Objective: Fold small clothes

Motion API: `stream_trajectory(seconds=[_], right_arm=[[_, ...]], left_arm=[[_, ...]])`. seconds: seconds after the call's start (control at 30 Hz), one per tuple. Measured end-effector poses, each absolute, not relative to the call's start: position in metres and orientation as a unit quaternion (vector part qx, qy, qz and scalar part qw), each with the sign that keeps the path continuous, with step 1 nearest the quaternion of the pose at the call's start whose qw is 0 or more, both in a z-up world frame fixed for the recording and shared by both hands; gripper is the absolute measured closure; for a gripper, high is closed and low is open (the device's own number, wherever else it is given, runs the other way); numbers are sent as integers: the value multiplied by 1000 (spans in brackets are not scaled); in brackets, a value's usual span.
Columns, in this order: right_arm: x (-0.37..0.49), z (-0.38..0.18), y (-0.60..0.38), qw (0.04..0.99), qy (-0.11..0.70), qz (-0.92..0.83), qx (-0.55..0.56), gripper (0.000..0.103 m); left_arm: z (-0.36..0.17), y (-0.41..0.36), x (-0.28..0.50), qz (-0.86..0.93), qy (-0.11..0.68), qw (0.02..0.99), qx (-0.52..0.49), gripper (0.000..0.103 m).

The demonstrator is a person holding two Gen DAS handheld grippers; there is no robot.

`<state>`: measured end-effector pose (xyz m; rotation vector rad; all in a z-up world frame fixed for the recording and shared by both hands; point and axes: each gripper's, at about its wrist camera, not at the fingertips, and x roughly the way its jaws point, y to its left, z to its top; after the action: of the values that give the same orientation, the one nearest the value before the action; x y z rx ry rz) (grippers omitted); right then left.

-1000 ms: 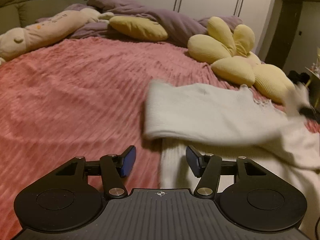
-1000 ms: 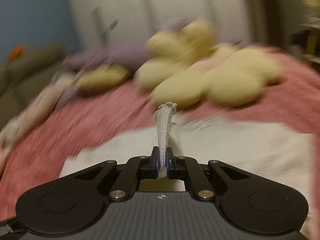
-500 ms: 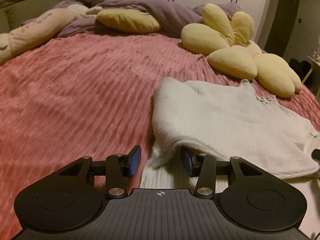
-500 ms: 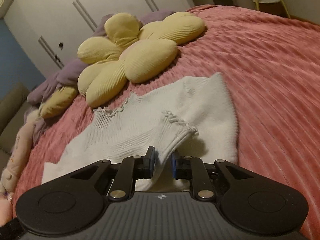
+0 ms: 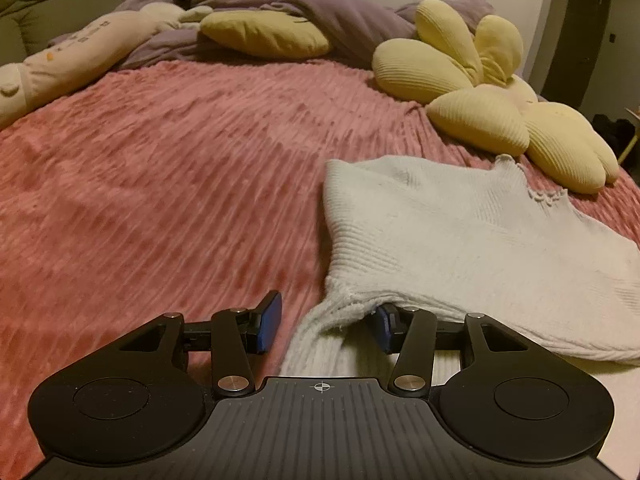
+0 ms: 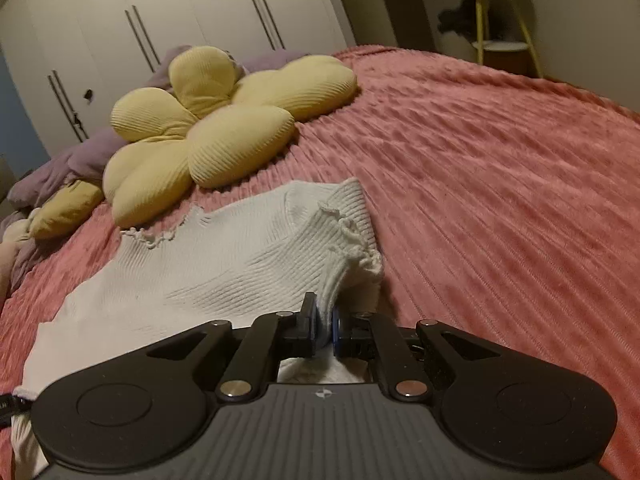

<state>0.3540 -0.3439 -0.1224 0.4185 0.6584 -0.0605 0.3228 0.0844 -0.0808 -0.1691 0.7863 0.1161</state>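
Sleeve [image 6: 344, 248] now laid across white knit top [image 5: 460, 240]; 1 fold made. Right gripper [image 6: 323, 326] still clenched on sleeve. Left gripper [image 5: 326, 324] released, jaws just widening, cloth loose between.

plush toy [image 5: 76, 56]: some small marks on its side, too blurry to read
strap [image 6: 7, 404]: tiny white letters at the left edge, too small to read
everything else: no words or numbers to read
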Motion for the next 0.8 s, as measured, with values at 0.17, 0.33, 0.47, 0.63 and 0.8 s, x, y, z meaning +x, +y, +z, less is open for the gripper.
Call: stream_trajectory(seconds=[0.17,0.33,0.47,0.63,0.8], right_arm=[[350,-106,-350,920,340,-41,193,80],[330,-84,-360,924,307,-88,209,71],[333,-93,-357,882,355,2,310,68],[339,-113,-354,846,381,10,372,68],[345,-116,-352,833,392,11,391,68]], left_arm=[[-58,90,302,65,370,924,-76,47],[-32,84,280,70,326,939,-82,43],[-33,71,282,-3,346,929,-129,36],[-63,58,310,-47,411,892,-184,38],[-71,54,330,-24,417,885,-207,40]])
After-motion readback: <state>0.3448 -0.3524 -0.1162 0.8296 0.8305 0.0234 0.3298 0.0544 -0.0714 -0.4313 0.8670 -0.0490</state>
